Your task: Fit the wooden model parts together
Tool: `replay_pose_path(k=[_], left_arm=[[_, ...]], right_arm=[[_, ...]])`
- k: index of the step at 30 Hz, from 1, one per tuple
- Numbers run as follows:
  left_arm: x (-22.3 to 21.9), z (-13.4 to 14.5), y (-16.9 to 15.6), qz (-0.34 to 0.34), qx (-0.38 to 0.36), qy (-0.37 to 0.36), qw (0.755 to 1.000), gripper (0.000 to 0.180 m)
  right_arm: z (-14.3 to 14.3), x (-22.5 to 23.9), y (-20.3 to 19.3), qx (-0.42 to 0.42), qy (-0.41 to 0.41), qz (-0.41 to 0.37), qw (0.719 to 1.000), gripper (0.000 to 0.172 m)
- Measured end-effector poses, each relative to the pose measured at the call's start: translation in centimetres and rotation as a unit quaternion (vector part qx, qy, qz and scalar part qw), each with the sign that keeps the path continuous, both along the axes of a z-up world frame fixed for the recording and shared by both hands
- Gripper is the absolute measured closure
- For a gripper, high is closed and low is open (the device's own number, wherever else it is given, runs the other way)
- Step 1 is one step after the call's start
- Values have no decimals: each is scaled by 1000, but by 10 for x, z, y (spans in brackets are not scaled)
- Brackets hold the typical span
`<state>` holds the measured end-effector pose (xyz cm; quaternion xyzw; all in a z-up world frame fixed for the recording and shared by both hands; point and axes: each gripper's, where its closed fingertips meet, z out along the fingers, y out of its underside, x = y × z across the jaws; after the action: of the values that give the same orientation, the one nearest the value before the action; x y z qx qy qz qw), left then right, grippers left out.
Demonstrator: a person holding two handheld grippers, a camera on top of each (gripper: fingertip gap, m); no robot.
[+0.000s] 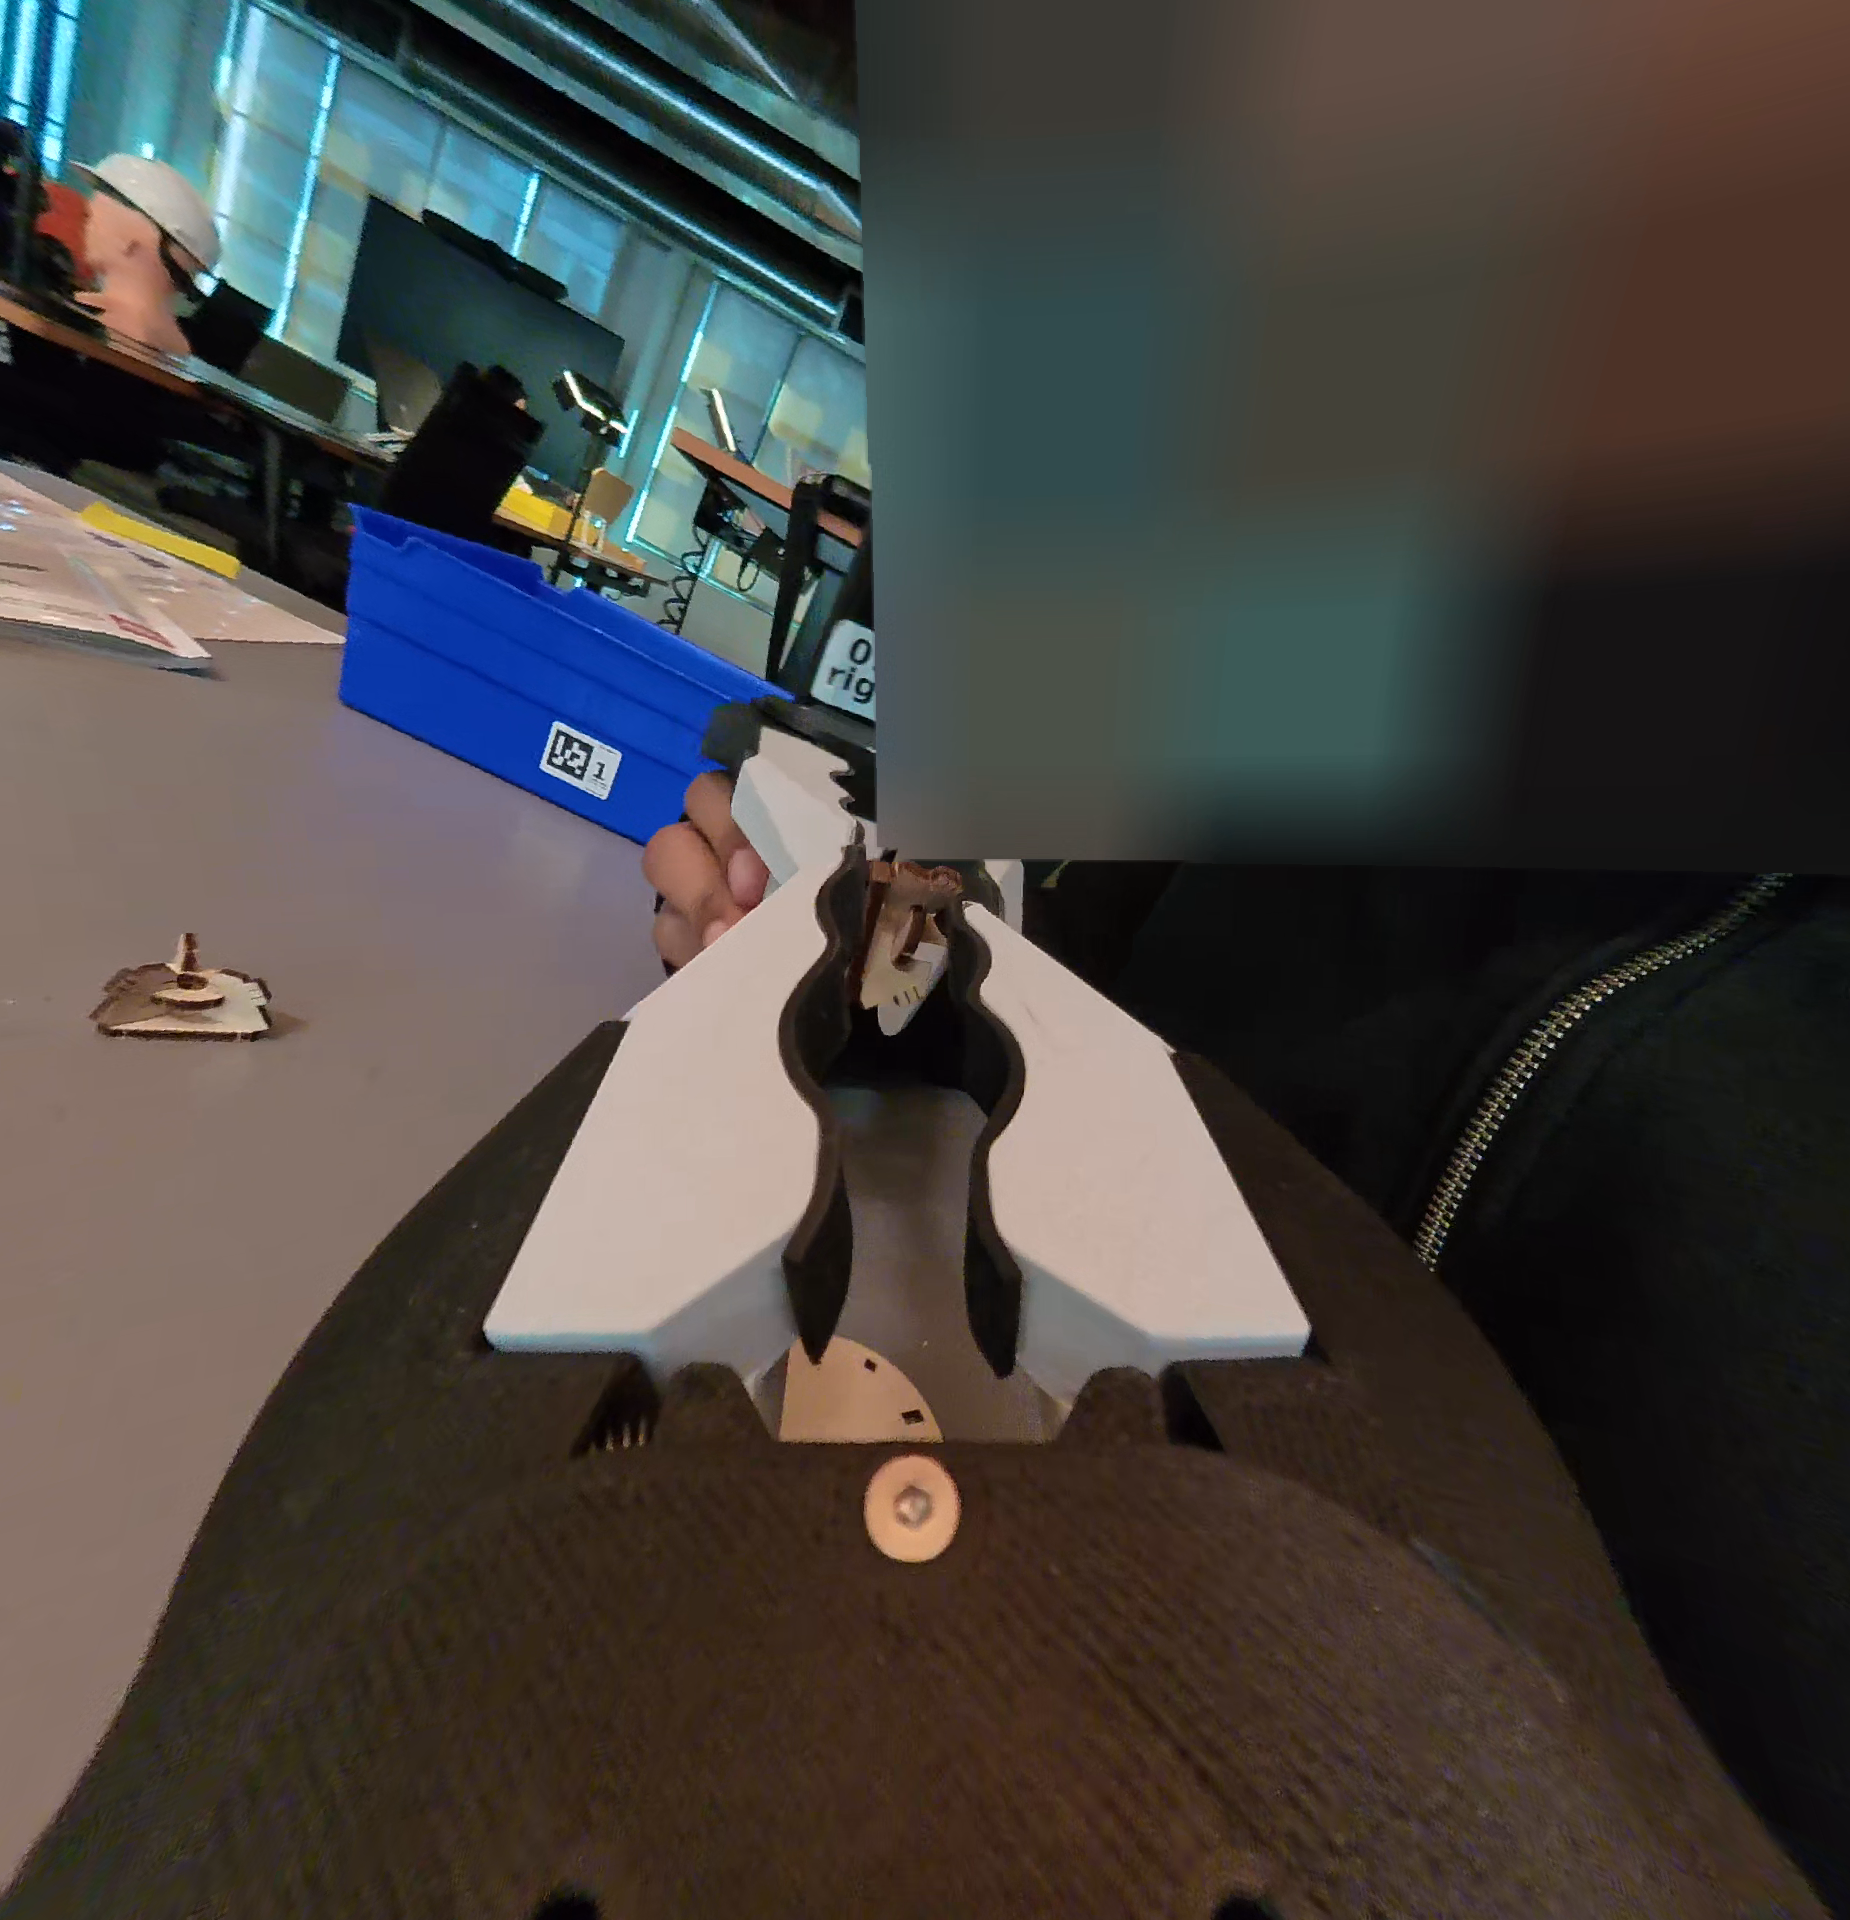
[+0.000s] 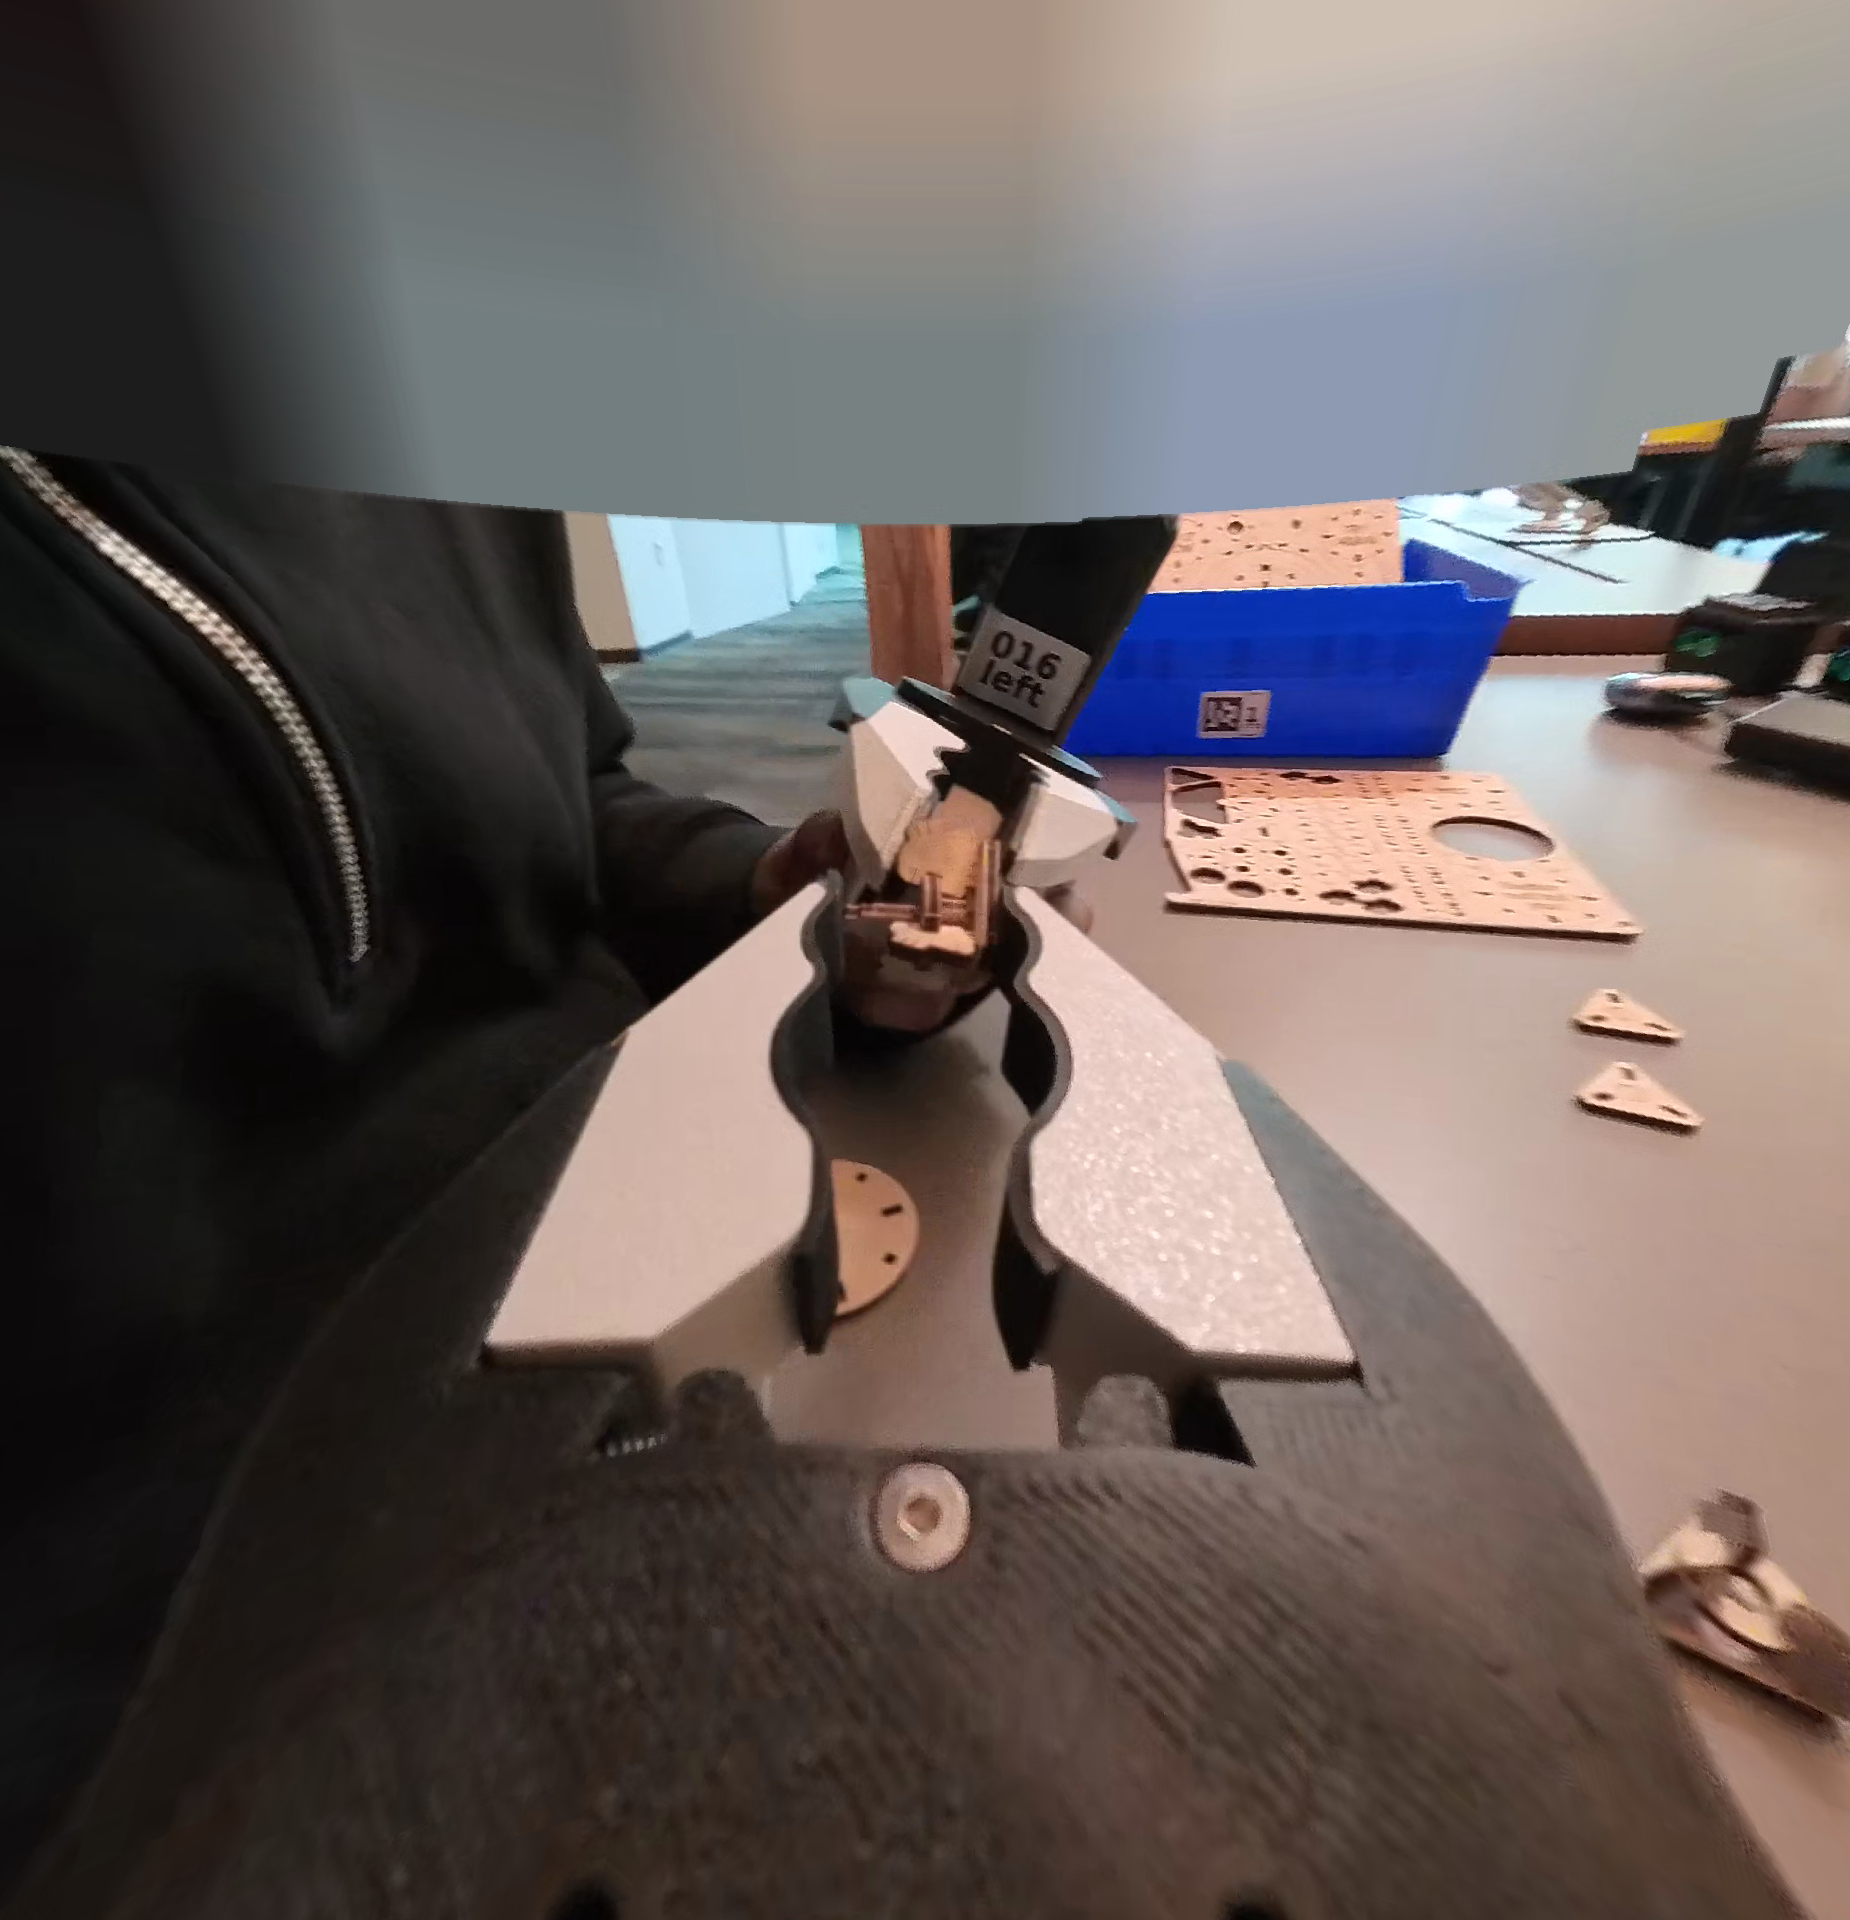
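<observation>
My left gripper (image 1: 908, 896) is shut on a small light wooden assembly (image 1: 900, 940) of laser-cut plates and a pin, held above the grey table (image 1: 277, 883). In the right wrist view my right gripper (image 2: 913, 916) closes on the same assembly (image 2: 926, 930) from the opposite side, its pads against the pin's end and a side plate. The left gripper (image 2: 957, 862) shows there too, gripping a pale plate of the assembly from above. A hand is behind each gripper. One white finger of the right gripper (image 1: 786, 821) shows in the left wrist view; the rest is hidden by a blurred patch.
A blue bin (image 1: 526, 665) (image 2: 1295, 665) stands at the back. A second wooden assembly (image 1: 183, 992), a booklet (image 1: 79, 582), a punched wooden sheet (image 2: 1388, 862), two triangular pieces (image 2: 1627, 1016) and a round disc (image 2: 869, 1236) lie on the table. A person in a black zip jacket (image 2: 225, 831) is close by. Only a small space, under 4 cm, lies between the two pairs of fingers.
</observation>
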<state>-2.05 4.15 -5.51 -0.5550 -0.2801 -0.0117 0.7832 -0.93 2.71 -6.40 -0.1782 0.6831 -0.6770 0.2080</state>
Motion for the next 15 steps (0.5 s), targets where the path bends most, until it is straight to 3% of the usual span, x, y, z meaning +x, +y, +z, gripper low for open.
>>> replay_pose_path(k=[15], left_arm=[[-3, -3, -3, -24, 42, -53, 997, 174]], right_arm=[[-2, -3, -4, 11, 25, -28, 999, 146]])
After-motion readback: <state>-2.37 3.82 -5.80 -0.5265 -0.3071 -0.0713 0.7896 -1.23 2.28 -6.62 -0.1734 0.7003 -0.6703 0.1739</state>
